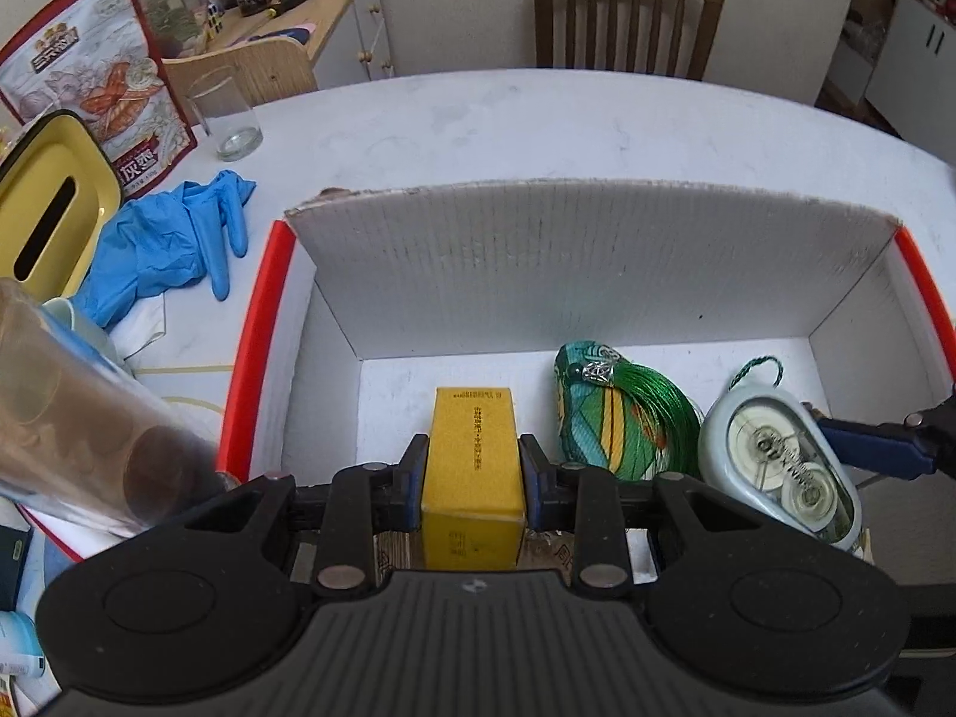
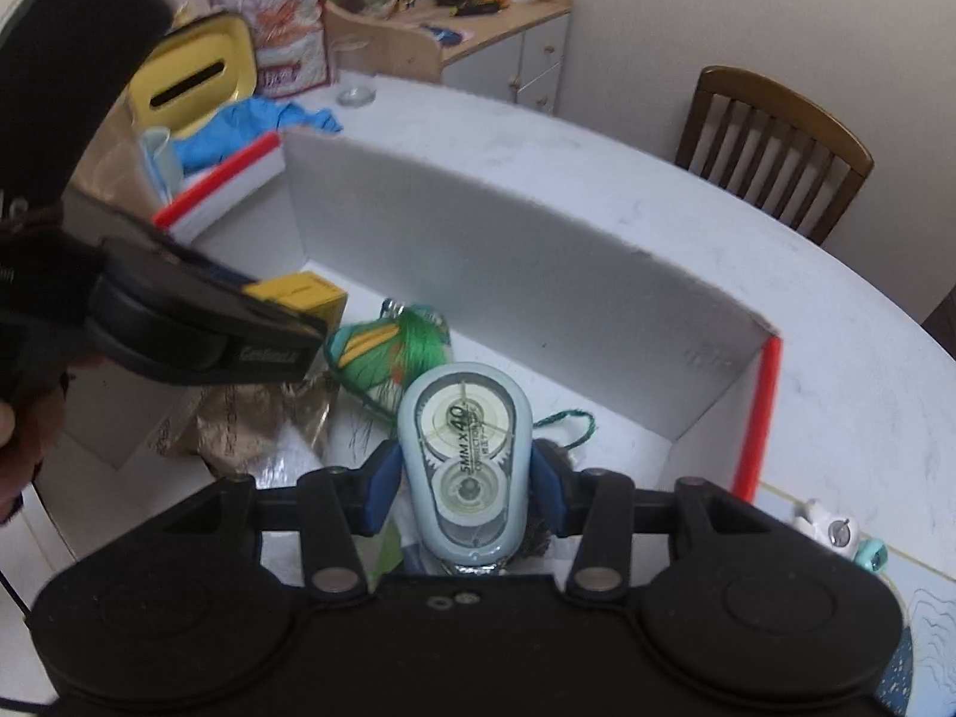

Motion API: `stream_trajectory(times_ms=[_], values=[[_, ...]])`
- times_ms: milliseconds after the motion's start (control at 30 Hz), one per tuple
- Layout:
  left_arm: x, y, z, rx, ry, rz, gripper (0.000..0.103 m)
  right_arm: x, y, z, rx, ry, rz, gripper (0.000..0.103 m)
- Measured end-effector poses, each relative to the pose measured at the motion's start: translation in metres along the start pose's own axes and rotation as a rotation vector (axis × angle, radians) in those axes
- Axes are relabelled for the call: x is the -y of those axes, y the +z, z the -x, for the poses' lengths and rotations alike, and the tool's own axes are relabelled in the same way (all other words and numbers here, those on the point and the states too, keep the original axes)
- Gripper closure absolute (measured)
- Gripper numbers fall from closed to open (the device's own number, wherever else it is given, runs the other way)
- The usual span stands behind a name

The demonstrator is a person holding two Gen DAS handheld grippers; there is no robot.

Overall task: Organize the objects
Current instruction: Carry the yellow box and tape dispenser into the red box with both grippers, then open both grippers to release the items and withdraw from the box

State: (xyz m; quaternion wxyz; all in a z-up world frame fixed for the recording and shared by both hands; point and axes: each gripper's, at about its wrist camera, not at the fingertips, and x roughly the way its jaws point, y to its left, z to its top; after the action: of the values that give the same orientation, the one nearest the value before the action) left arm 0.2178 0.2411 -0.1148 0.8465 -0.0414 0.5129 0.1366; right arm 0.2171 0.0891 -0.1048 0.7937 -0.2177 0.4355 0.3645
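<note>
An open white cardboard box with red edges sits on the white table. My left gripper is shut on a small yellow box, holding it low inside the cardboard box. My right gripper is shut on a pale blue correction tape dispenser, also held inside the box at the right. A green tassel ornament lies on the box floor between them. In the right wrist view the left gripper and the yellow box show at the left.
Blue gloves, a yellow tissue box, a clear glass and a printed pouch stand left of the box. A brown tube lies at the near left. A wooden chair stands behind the table.
</note>
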Motion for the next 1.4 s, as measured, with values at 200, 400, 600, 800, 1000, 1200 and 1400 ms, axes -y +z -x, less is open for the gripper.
stream_trajectory(times_ms=[200,400,600,800,1000,1200,1400], values=[[-0.003,-0.003,-0.009,-0.033,-0.008,0.0,0.073,0.002,-0.002,-0.005,-0.024,0.019,-0.016,0.058],[-0.002,-0.002,-0.009,-0.045,-0.004,-0.01,0.073,0.002,-0.002,-0.004,-0.035,0.025,-0.028,0.057],[-0.001,-0.004,-0.005,-0.047,-0.004,-0.001,0.071,0.0,-0.004,0.003,-0.026,0.013,-0.021,0.045],[0.003,-0.009,0.004,-0.029,-0.002,-0.012,0.057,0.0,-0.009,0.01,-0.019,0.008,-0.006,0.041],[0.004,-0.013,0.017,-0.009,-0.007,0.005,0.047,0.001,-0.011,0.024,0.018,-0.015,0.006,0.032],[0.008,-0.017,0.037,0.031,-0.037,0.019,0.039,0.01,-0.013,0.046,0.062,-0.003,-0.011,0.029],[0.015,-0.021,0.059,0.072,-0.066,0.025,0.034,0.016,-0.017,0.069,0.099,0.023,-0.016,0.02]])
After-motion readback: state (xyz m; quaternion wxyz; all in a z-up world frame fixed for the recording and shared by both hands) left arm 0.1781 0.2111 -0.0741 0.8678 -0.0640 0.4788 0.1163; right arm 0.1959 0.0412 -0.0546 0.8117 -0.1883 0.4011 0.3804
